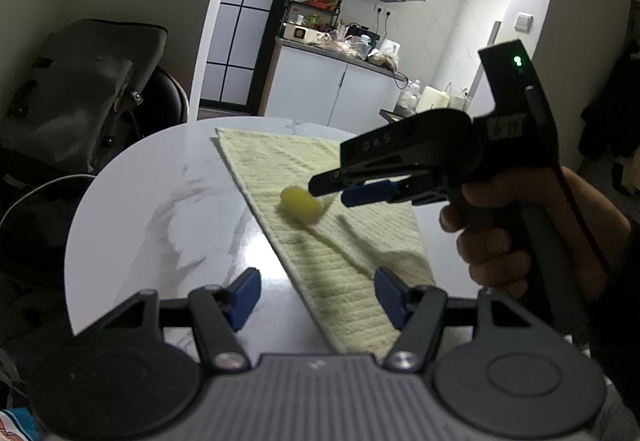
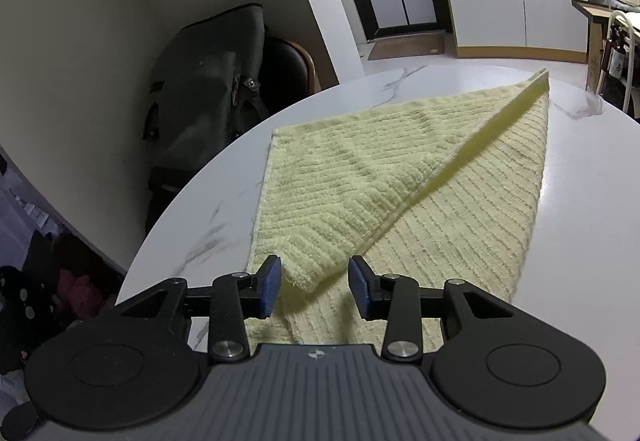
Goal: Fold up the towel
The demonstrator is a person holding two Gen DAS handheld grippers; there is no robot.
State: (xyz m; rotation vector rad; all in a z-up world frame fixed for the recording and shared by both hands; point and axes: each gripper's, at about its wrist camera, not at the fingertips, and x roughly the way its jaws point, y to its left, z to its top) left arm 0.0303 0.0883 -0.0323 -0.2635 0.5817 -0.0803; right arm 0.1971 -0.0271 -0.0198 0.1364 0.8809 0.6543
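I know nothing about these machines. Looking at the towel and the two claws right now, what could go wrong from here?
The folded corner of the towel lies between the pads of the right claw without being pressed; pulling back might drag it and undo the fold. The flap's edge runs diagonally, so the fold may end up crooked. The left claw is open with the towel's near end between its pads, and could snag it.
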